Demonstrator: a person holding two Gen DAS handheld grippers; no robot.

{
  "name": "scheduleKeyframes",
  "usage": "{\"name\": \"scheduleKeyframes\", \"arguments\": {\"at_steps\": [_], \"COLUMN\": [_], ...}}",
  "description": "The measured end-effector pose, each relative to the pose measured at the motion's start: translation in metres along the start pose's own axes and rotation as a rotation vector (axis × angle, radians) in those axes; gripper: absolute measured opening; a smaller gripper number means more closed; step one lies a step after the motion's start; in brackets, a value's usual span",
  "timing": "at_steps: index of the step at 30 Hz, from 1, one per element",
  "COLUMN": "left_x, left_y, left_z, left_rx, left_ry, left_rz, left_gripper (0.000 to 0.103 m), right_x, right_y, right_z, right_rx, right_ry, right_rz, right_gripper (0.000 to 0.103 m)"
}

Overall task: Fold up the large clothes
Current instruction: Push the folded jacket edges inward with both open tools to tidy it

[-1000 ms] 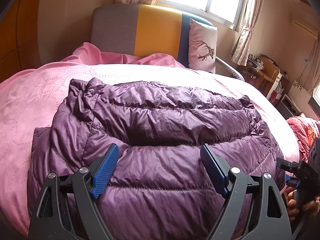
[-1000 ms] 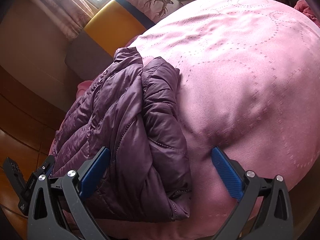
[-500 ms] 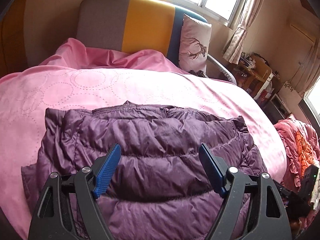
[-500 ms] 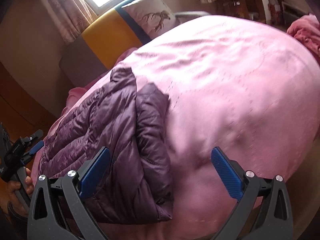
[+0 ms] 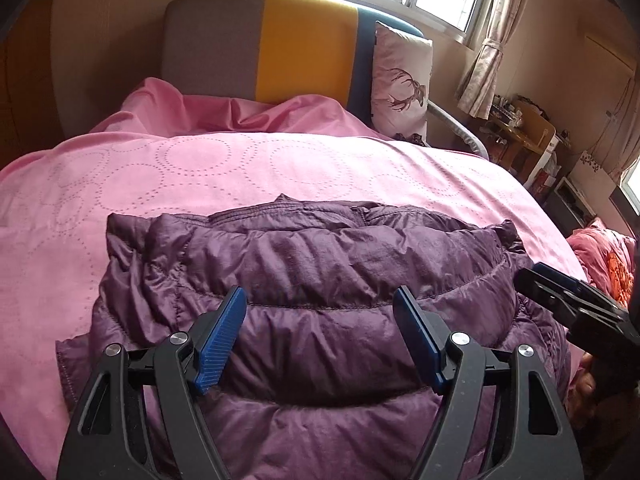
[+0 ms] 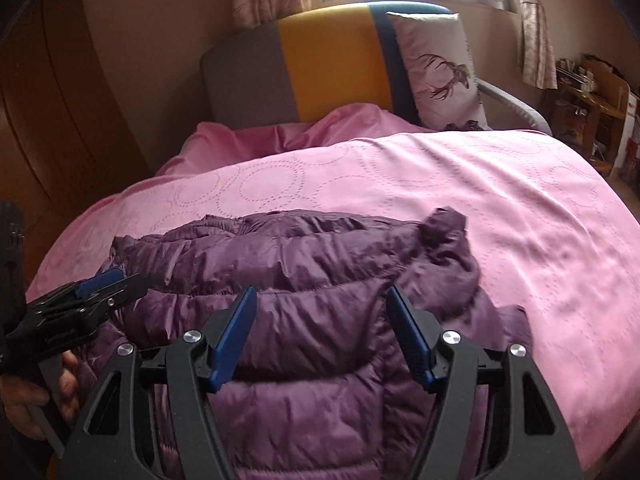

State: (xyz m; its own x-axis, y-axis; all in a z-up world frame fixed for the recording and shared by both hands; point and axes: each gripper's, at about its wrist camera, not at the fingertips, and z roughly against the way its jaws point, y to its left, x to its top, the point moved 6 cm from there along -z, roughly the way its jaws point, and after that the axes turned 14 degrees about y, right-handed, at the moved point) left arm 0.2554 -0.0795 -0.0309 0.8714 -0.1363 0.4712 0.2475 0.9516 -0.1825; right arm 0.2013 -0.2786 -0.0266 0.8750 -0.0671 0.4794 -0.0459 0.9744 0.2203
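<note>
A purple quilted down jacket (image 5: pixel 328 264) lies folded on the pink bedspread (image 5: pixel 200 168), collar toward the headboard. My left gripper (image 5: pixel 320 300) hovers over its near half, jaws closing, with no fabric pinched between the blue pads. My right gripper (image 6: pixel 322 296) hangs over the same jacket (image 6: pixel 320 248) nearer its right side, jaws also closing and pressing on nothing. Each gripper shows in the other's view: the right gripper (image 5: pixel 568 304) at the jacket's right edge, the left gripper (image 6: pixel 80 300) at its left edge, held by a hand (image 6: pixel 28 396).
A grey, yellow and blue headboard (image 5: pixel 280 44) and a deer-print pillow (image 5: pixel 402 80) stand at the far end. A cluttered desk (image 5: pixel 524 128) and a pink-orange bundle (image 5: pixel 604 260) are off the bed's right side. A wooden wardrobe (image 6: pixel 52 120) is at left.
The right gripper swung and rolled from the jacket's side to face the headboard, and its jaws narrowed. The left gripper drew back, so more bedspread shows beyond the jacket.
</note>
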Motion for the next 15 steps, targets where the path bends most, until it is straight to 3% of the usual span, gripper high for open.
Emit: {"name": "scheduleKeyframes", "arguments": {"at_steps": [4, 7, 9, 15], "left_x": [-0.004, -0.013, -0.022, -0.033], "left_y": [0.034, 0.065, 0.080, 0.083], "left_z": [-0.003, -0.014, -0.021, -0.022], "left_rx": [0.048, 0.064, 0.029, 0.032], "left_ry": [0.001, 0.018, 0.019, -0.007], "left_rz": [0.058, 0.142, 0.190, 0.203], "left_gripper": [0.075, 0.072, 0.067, 0.064], "right_x": [0.012, 0.011, 0.009, 0.004], "right_y": [0.010, -0.006, -0.014, -0.025], "right_z": [-0.048, -0.069, -0.077, -0.089], "right_rx": [-0.113, -0.209, -0.219, -0.244], "right_ry": [0.120, 0.147, 0.149, 0.134], "right_rz": [0.052, 0.028, 0.000, -0.007], "right_gripper": [0.060, 0.059, 0.059, 0.060]}}
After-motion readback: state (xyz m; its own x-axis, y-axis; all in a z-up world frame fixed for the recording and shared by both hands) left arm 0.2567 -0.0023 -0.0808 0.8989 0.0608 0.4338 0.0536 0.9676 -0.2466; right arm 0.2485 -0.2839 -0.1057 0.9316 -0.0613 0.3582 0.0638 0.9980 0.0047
